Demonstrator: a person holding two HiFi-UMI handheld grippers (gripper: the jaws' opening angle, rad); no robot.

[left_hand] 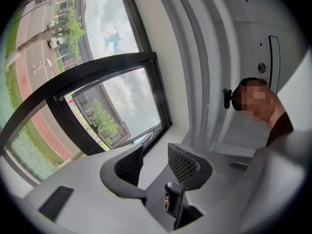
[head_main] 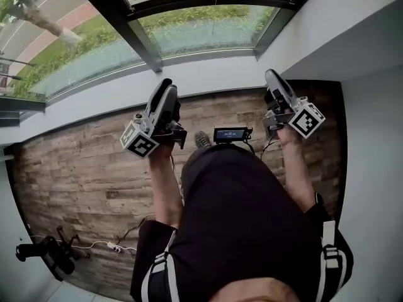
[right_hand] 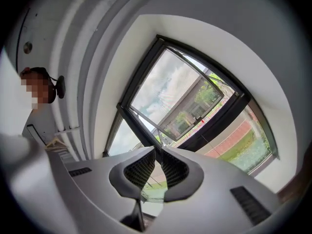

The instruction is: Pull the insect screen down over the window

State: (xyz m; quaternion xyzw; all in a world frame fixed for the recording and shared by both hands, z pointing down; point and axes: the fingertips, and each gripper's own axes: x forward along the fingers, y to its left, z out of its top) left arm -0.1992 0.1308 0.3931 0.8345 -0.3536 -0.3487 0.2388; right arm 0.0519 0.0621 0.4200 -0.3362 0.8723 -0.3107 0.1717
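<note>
The window (head_main: 201,24) has a black frame (left_hand: 157,96) and lies ahead of me, above a white sill (head_main: 208,74). In the right gripper view one sash (right_hand: 181,97) is tilted open outward. No insect screen shows over the glass in any view. My left gripper (head_main: 166,84) is raised toward the window at the left; its jaws (left_hand: 155,161) stand open with nothing between them. My right gripper (head_main: 271,74) is held up at the right, and its jaws (right_hand: 157,152) meet at the tips, shut on nothing. Neither gripper touches the window.
A wooden floor (head_main: 82,175) runs below the sill. At its lower left lie a black object (head_main: 44,253) and a cable with a power strip (head_main: 113,247). White pipes (left_hand: 214,57) run up the corner beside the window. A white wall (head_main: 371,168) bounds the right.
</note>
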